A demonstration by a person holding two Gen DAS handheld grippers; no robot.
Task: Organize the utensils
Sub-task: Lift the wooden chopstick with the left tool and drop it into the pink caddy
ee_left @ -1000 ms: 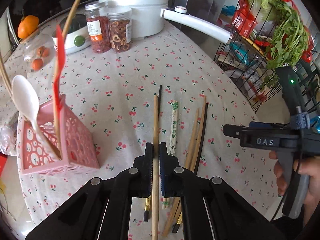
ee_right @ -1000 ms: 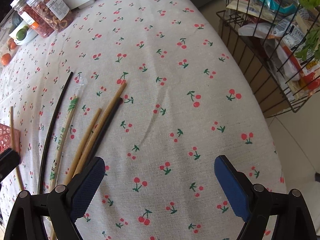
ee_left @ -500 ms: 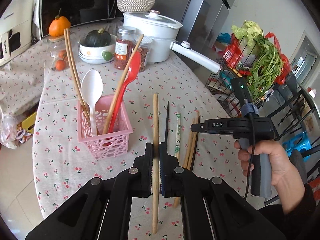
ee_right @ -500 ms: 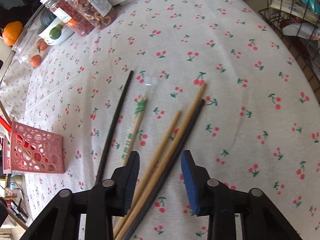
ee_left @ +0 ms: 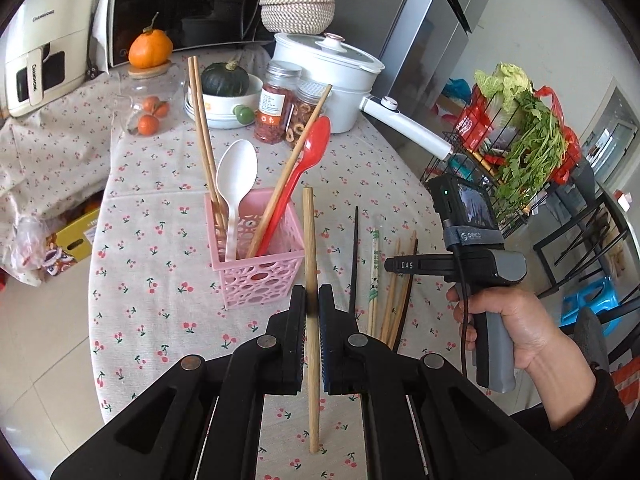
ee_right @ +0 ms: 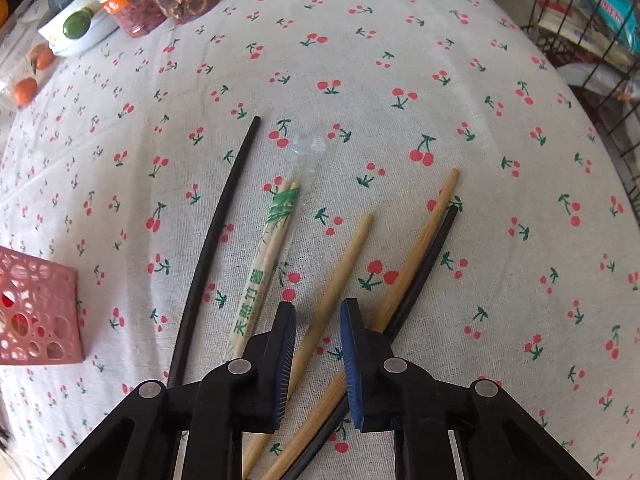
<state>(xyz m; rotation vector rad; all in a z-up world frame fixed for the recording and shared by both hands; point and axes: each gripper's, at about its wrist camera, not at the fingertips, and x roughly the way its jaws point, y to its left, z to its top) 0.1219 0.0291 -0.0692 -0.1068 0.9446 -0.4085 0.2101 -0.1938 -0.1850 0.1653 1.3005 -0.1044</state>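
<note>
The bench (ee_left: 160, 184), draped in a cherry-print cloth, is crowded at its far end: a black microwave (ee_left: 192, 4), a cream appliance (ee_left: 44, 40) lettered CHANGHONG, a white lidded pot (ee_left: 328, 68) with a long handle, a woven basket (ee_left: 298, 8), a bowl with a dark green squash (ee_left: 224, 78), an orange gourd (ee_left: 150, 48) and two jars (ee_left: 288, 108) of dried food. A wire rack (ee_left: 516, 148) of greens stands off the bench's right edge. Nearer, the pink utensil basket (ee_left: 260, 268) holds wooden chopsticks, a white spoon (ee_left: 236, 176) and a red spoon (ee_left: 308, 156). The left hand-held gripper (ee_left: 312, 300) is clenched on a single wooden chopstick (ee_left: 310, 240), held clear above the cloth just right of the basket. The right hand-held gripper (ee_right: 318, 316), marked DAS on its body, has just been closing; its pads straddle a loose wooden chopstick (ee_right: 340, 264) lying on the cloth but do not yet press it. Beside it lie a black chopstick (ee_right: 212, 240), a wood-and-black pair (ee_right: 424, 236), and a wrapped pair (ee_right: 272, 236) printed with green Chinese characters.
</note>
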